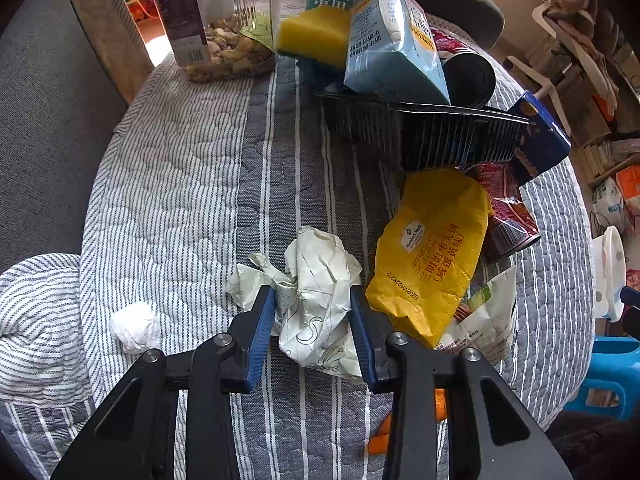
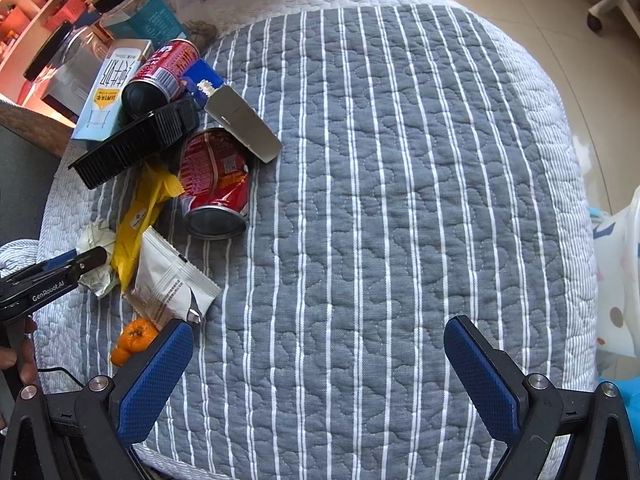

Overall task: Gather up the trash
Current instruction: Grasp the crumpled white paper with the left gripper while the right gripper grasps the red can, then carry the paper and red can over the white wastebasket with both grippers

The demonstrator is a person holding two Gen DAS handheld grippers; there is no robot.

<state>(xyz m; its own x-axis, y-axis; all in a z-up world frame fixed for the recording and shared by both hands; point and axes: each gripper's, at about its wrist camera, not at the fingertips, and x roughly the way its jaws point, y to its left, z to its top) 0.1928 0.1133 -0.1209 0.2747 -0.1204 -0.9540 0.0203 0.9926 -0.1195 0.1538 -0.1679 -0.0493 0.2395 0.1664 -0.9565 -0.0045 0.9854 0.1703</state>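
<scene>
On the grey striped quilt [image 1: 192, 184] lies a crumpled white paper [image 1: 320, 272], and my left gripper [image 1: 314, 300] is shut on it, a blue pad pressing each side. Right of it lie a yellow wrapper [image 1: 432, 248], a white snack packet [image 1: 488, 316] and a dented red can [image 1: 508, 208]. The right wrist view shows the same pile at its left: the yellow wrapper [image 2: 136, 220], the red can [image 2: 216, 184], the snack packet [image 2: 172, 284] and the left gripper [image 2: 98, 256] on the paper [image 2: 94, 236]. My right gripper [image 2: 318, 344] hangs open over bare quilt [image 2: 380, 160].
A black ribbed tray [image 1: 440, 140] holds a light blue carton [image 1: 392, 40], a second can [image 1: 468, 72] and a yellow sponge [image 1: 312, 32]. A nut jar [image 1: 216, 20] stands behind. A white tissue ball [image 1: 134, 328] lies left. Tangerines [image 2: 136, 336] sit near the front edge. A white bag [image 2: 620, 280] hangs at right.
</scene>
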